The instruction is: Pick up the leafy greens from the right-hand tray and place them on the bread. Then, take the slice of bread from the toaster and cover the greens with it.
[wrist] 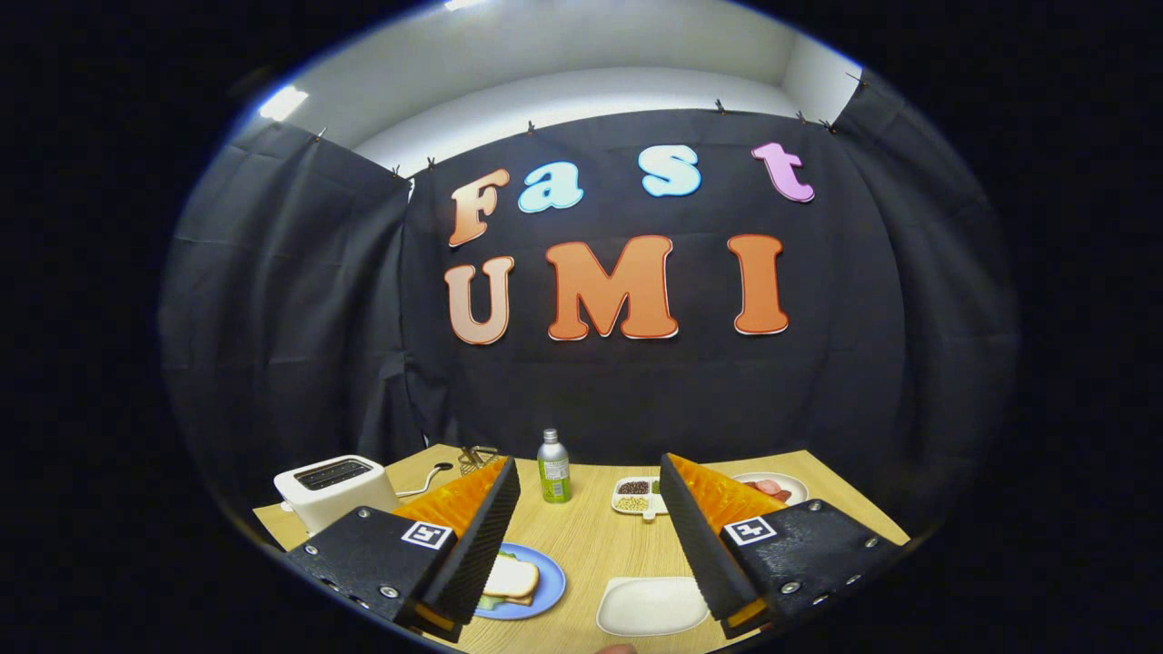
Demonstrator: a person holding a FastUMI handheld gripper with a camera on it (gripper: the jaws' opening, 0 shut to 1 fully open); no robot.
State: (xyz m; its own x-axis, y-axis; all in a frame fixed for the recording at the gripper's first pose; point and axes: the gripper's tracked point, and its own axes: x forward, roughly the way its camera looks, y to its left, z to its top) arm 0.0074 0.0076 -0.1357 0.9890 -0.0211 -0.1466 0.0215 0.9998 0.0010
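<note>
Gripper (591,545) spread wide and empty above bread (511,579) flat over greens (492,601) on blue plate (551,581), white tray (651,606) between its fingers.

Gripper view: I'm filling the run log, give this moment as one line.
gripper: open, raised above table | blue plate: bread slice atop greens | white tray: empty | toaster: slots look empty
</note>
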